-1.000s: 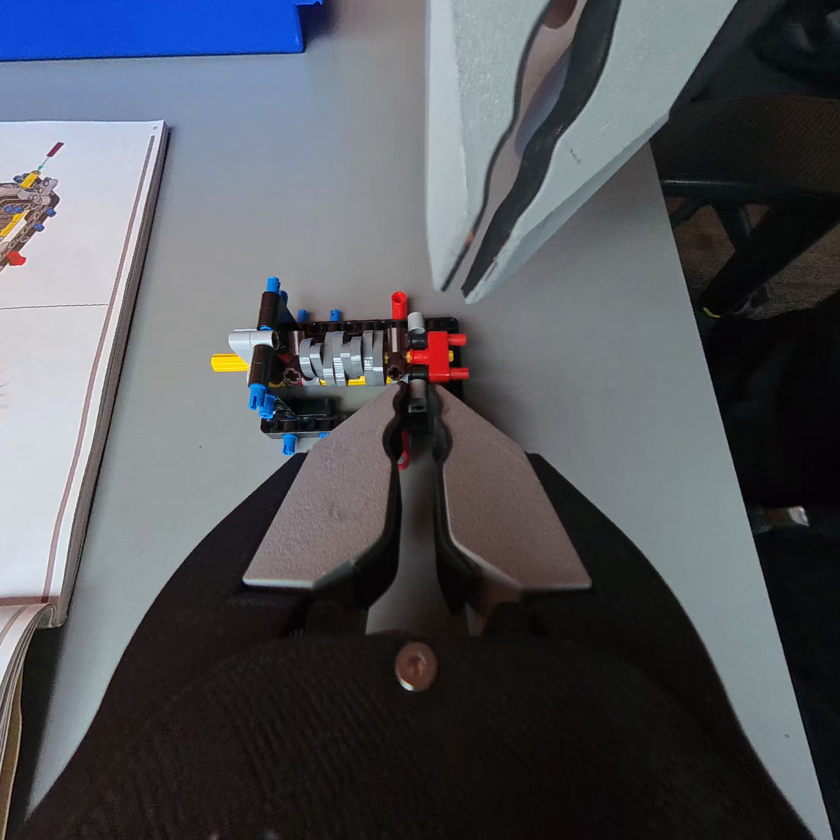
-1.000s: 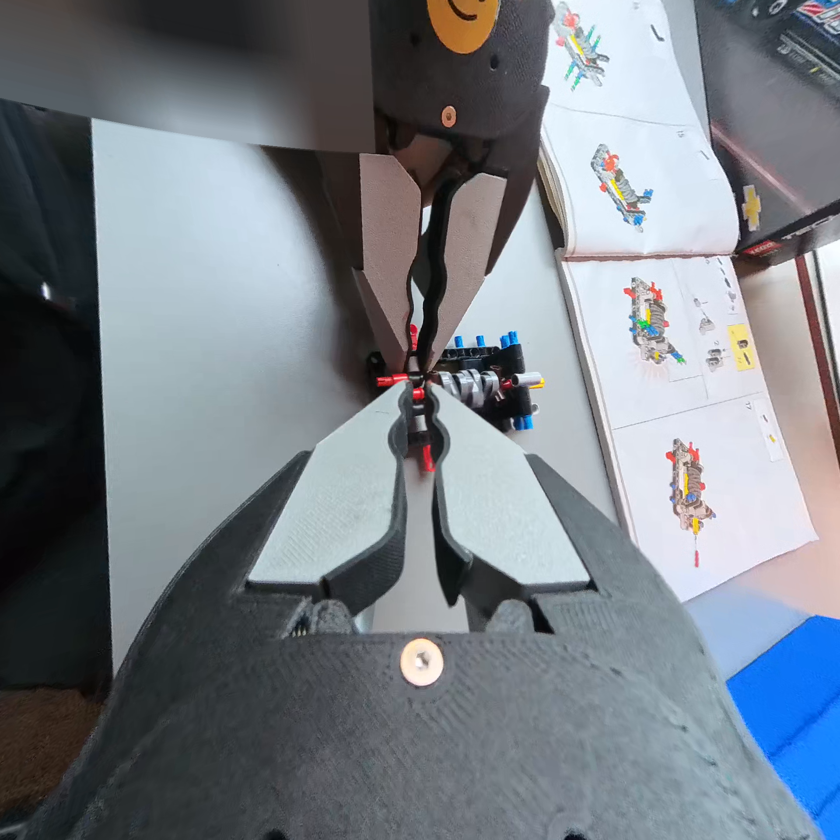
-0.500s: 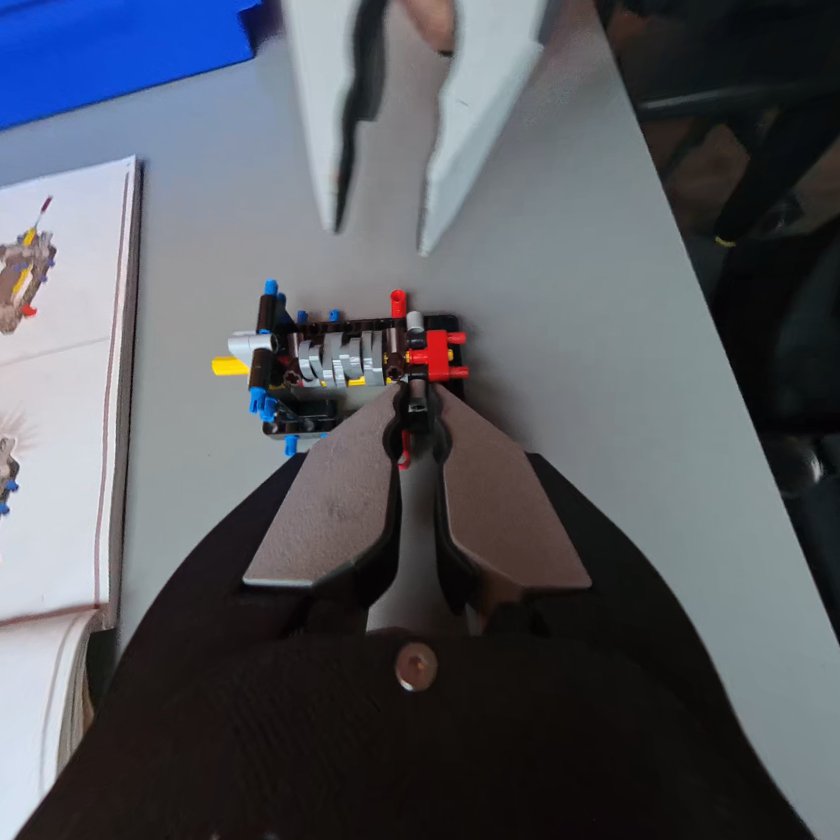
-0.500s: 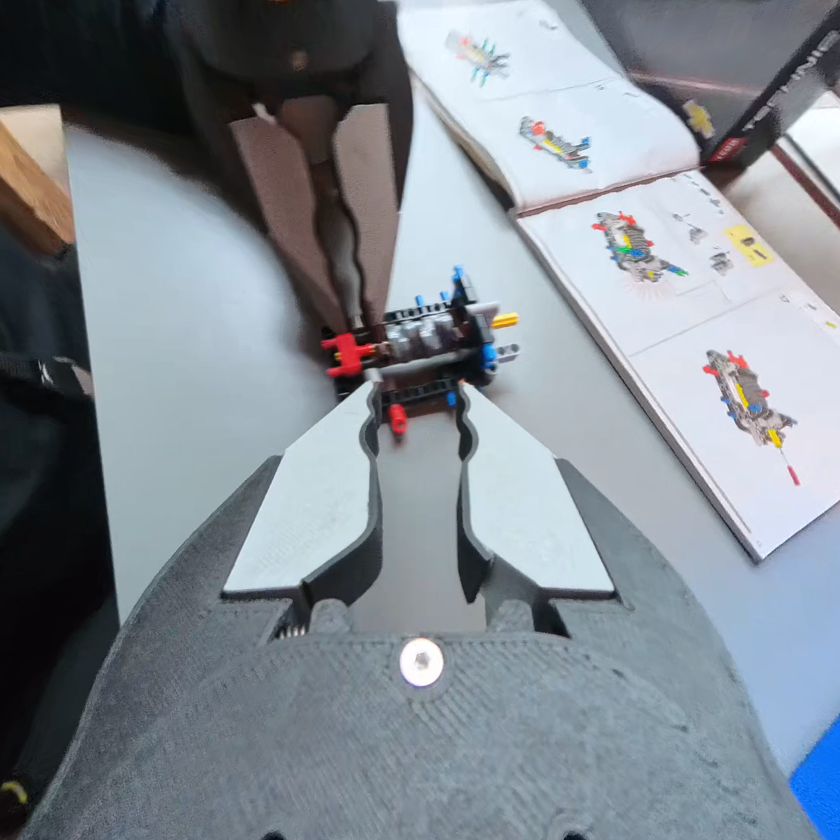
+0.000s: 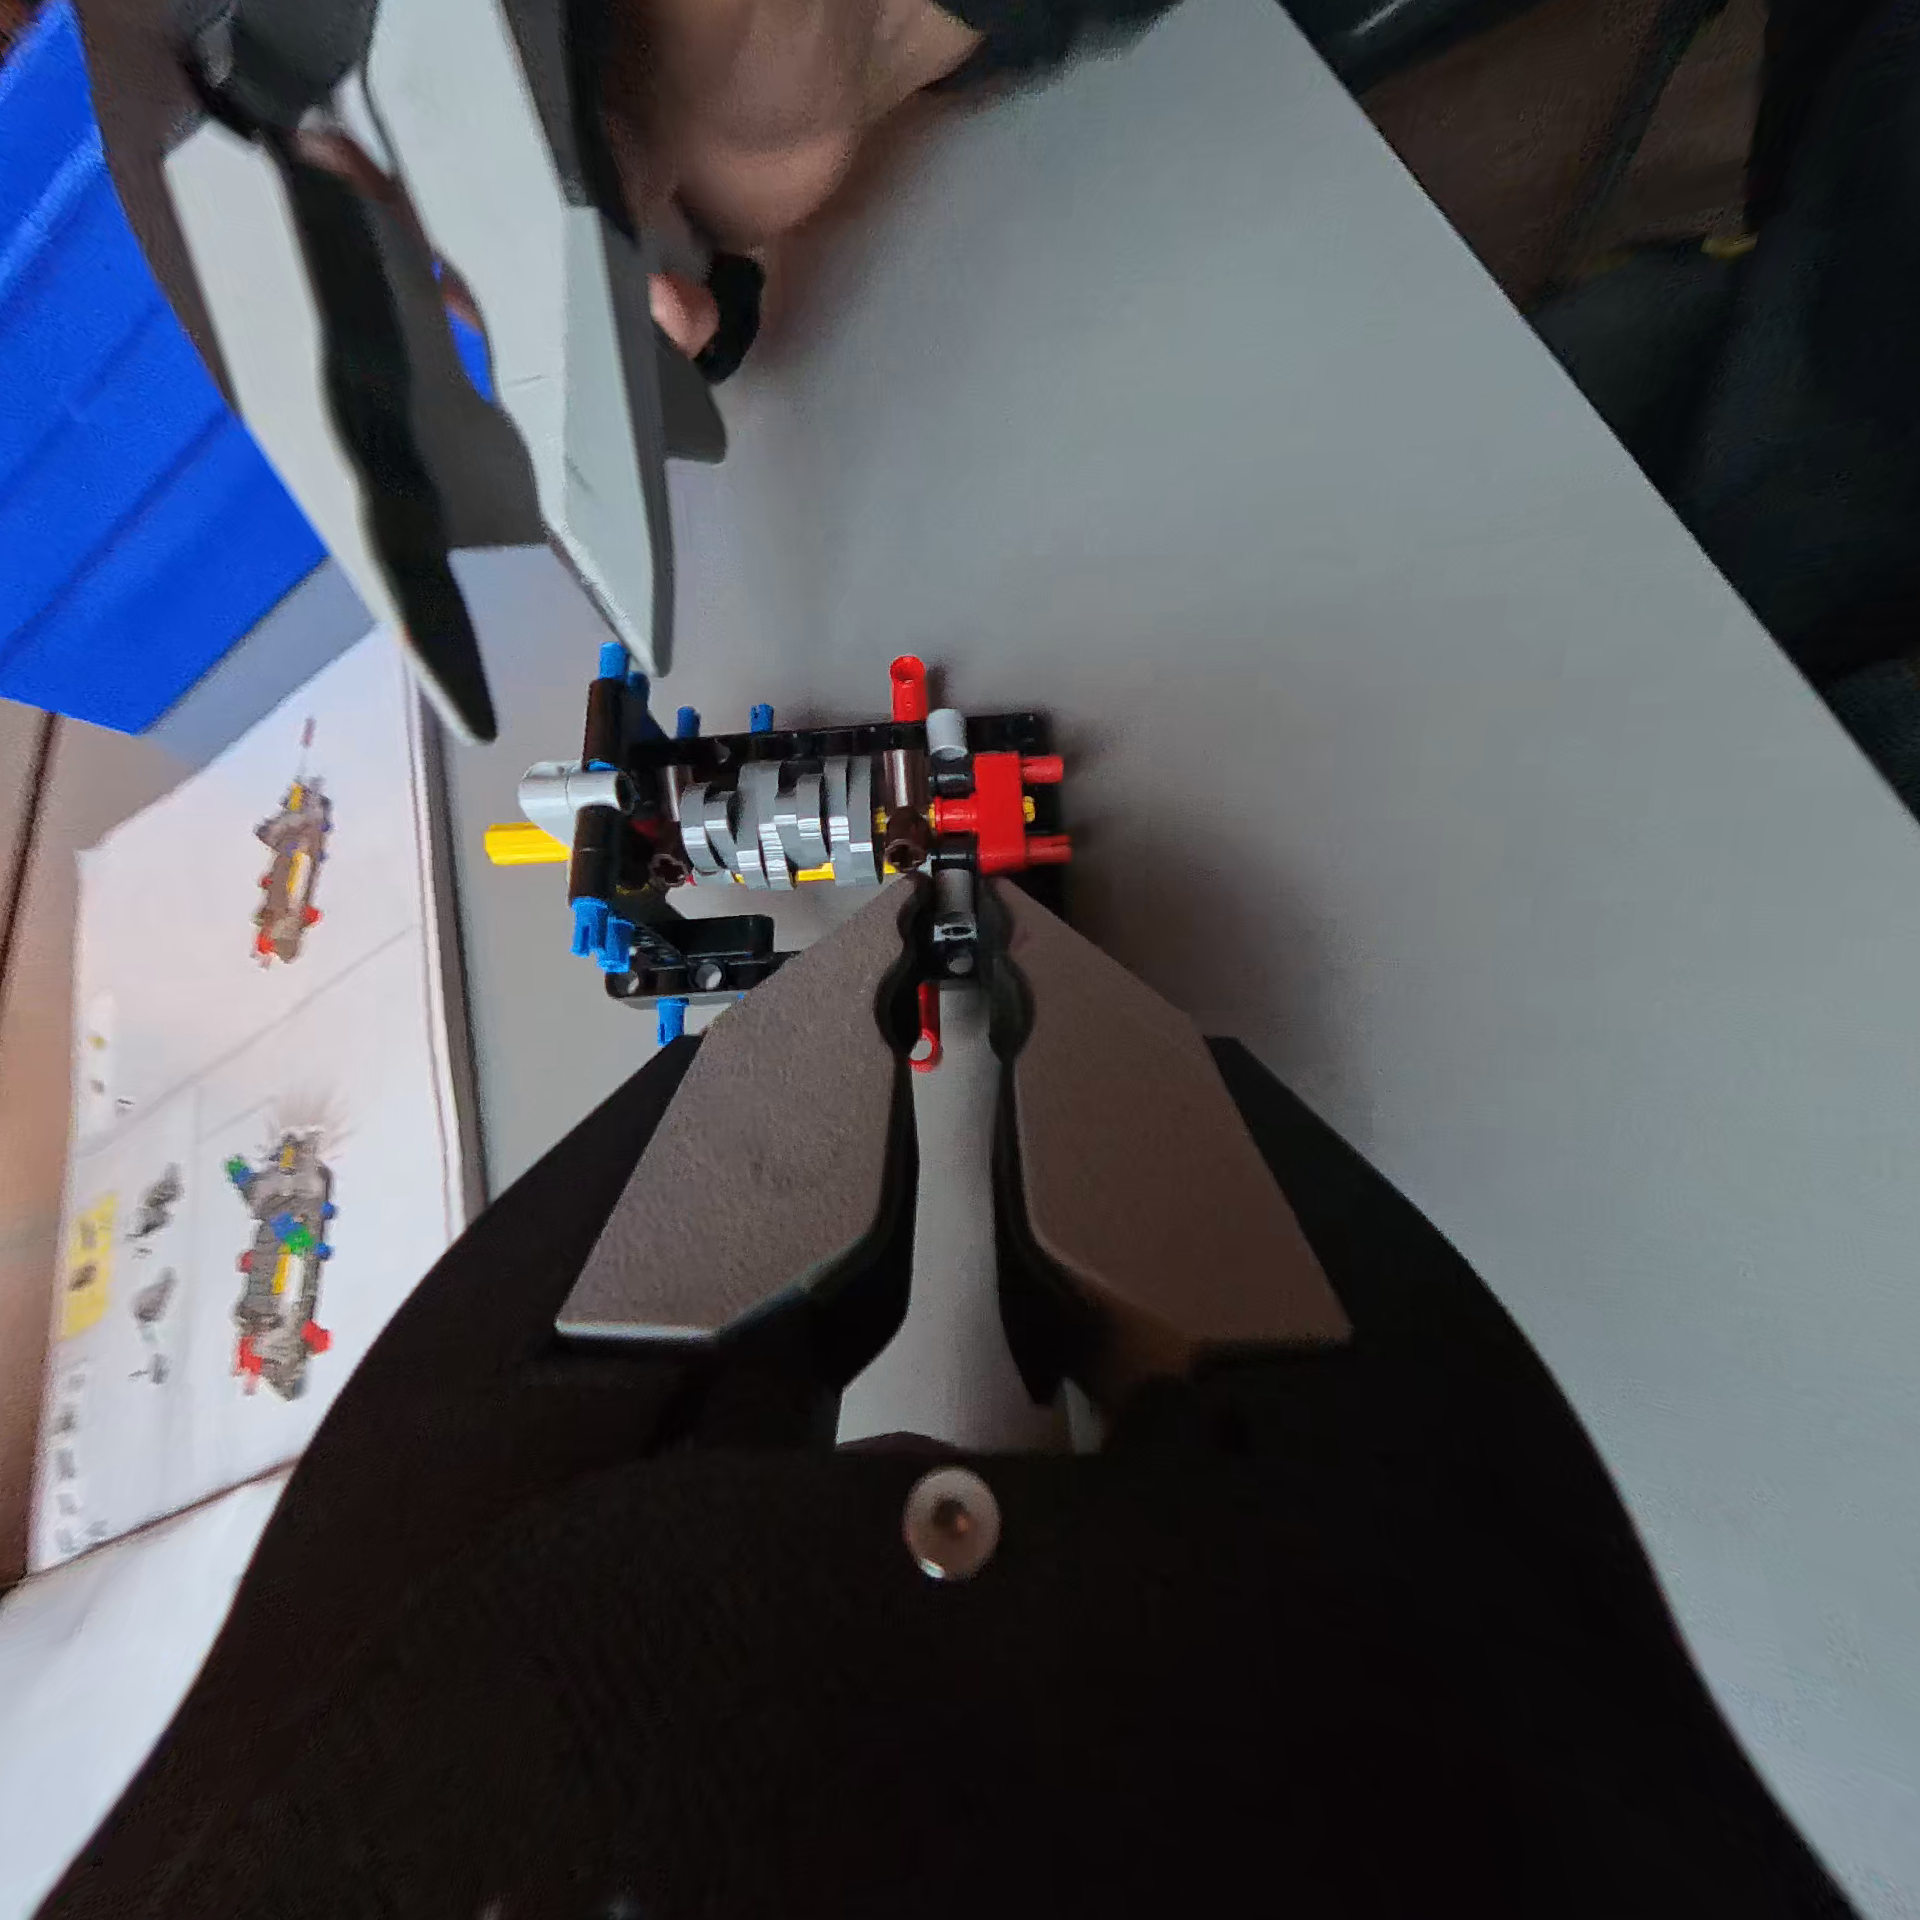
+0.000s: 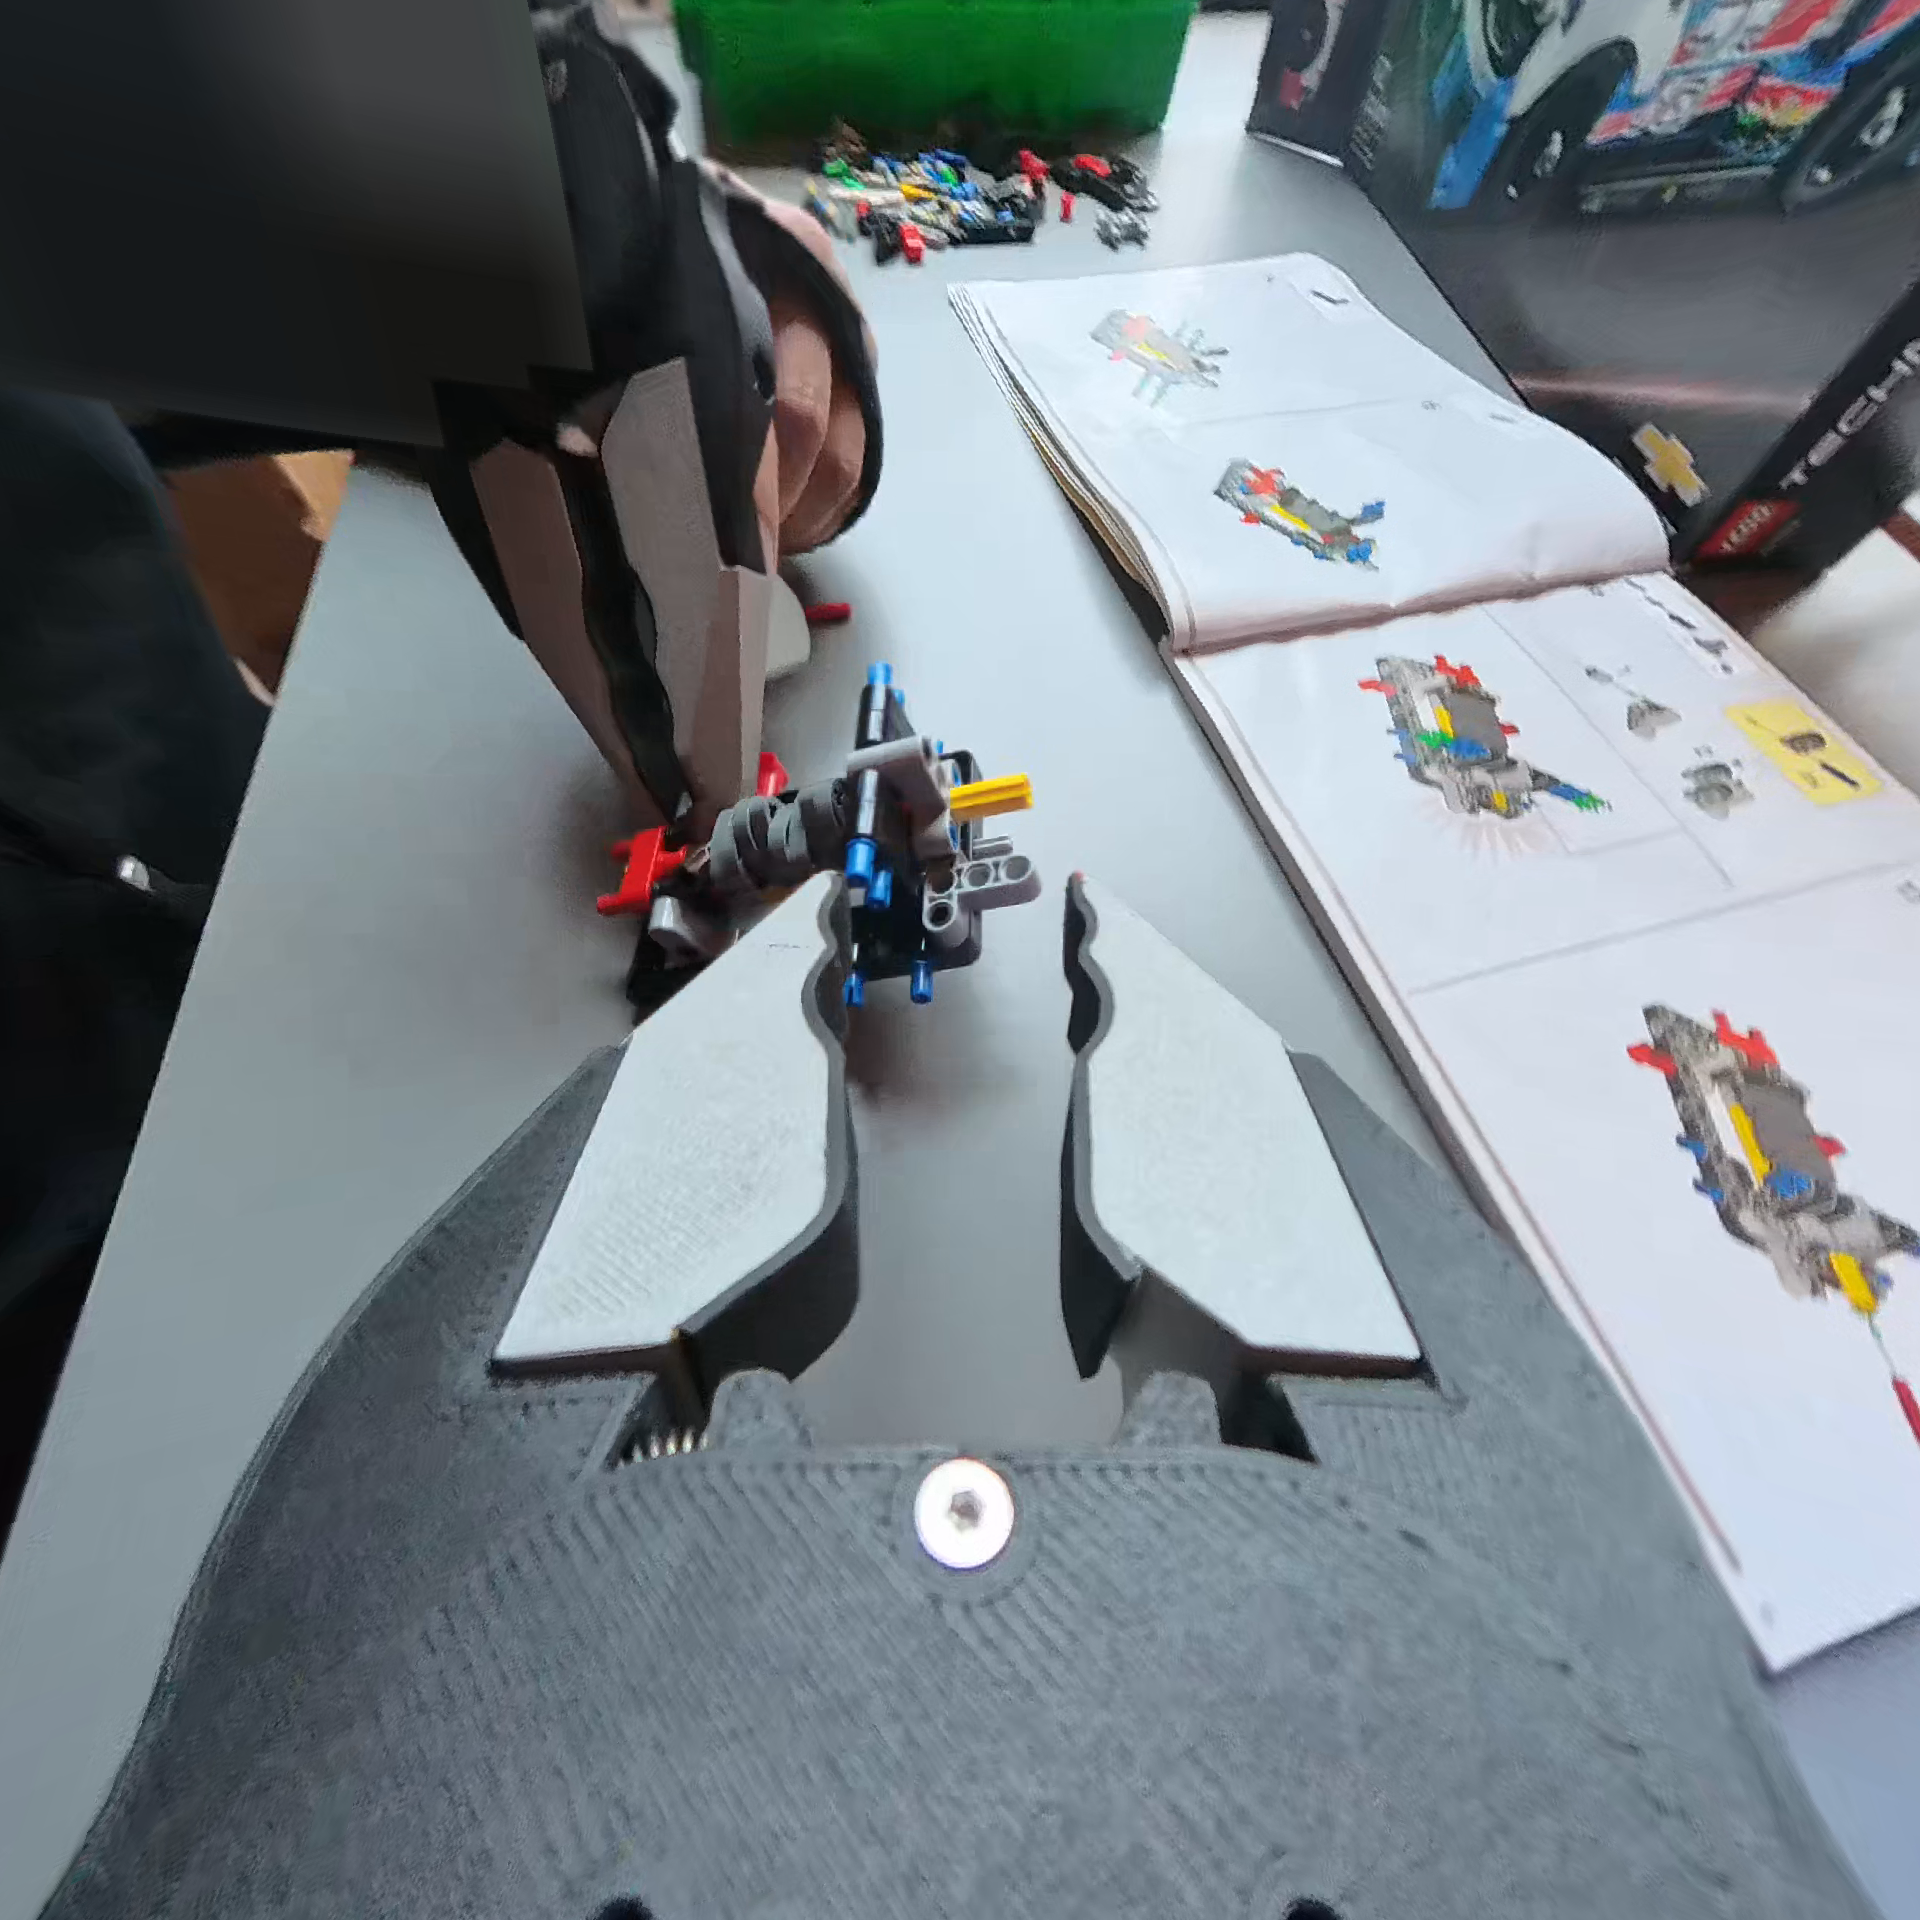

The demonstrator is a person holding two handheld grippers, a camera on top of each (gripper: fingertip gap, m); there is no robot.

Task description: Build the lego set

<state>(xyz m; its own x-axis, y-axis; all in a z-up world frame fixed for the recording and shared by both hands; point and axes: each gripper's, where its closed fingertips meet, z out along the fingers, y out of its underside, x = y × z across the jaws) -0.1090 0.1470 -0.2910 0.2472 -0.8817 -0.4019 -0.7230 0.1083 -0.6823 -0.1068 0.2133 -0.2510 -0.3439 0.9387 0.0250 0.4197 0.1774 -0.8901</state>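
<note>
A small lego assembly (image 5: pixel 779 821), a black frame with grey cam pieces, red connectors, blue pins and a yellow axle, rests on the grey table (image 5: pixel 1299 623). My left gripper (image 5: pixel 956 904) is shut on a dark connector at the assembly's near edge, beside the red end. My right gripper (image 6: pixel 951 904) is open and empty. In the right wrist view the assembly's (image 6: pixel 769 831) yellow-axle end lies just beyond its fingertips, nearer the left finger. The right gripper also shows in the left wrist view (image 5: pixel 561 686), hovering above the assembly's blue-pin end. The left gripper shows in the right wrist view (image 6: pixel 686 805).
An open instruction booklet (image 6: pixel 1455 644) lies beside the assembly. Behind it are a set box (image 6: pixel 1662 156), a pile of loose parts (image 6: pixel 966 203) and a green bin (image 6: pixel 935 62). A blue bin (image 5: pixel 104 416) stands nearby. A loose red pin (image 6: pixel 826 613) lies behind the left gripper. The table edge (image 6: pixel 260 727) runs close by. My hands' fingertips stand some 8 cm from each other.
My right gripper has let go at the red end, opened wide and swung round to the yellow-axle end. My left gripper has kept its hold.
</note>
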